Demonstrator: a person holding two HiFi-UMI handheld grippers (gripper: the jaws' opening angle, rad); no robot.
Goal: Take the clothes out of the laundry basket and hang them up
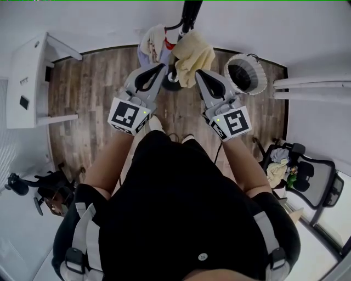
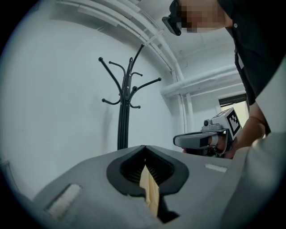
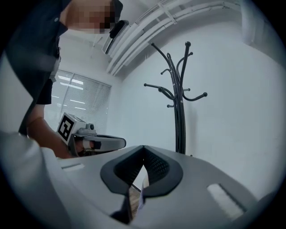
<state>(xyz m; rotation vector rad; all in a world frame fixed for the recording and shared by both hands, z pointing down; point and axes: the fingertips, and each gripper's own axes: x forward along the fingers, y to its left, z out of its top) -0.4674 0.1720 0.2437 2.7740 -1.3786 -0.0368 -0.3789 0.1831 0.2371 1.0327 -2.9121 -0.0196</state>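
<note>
At the coat stand [image 1: 188, 16], mid-task: left gripper [image 1: 162, 67] and right gripper [image 1: 198, 72] both have their fingers pressed shut, pinching a cream cloth [image 1: 192, 52] held level near the pole, not yet on a hook; upper hooks look bare; another pale garment [image 1: 153, 44] sits by the pole, hung or dropped I can't tell; laundry basket [image 1: 247, 74] stands on the floor nearby and looks empty inside; wood-plank floor [image 1: 93, 93], white walls, office chair [image 1: 307, 181] at right with oddments on it.
</note>
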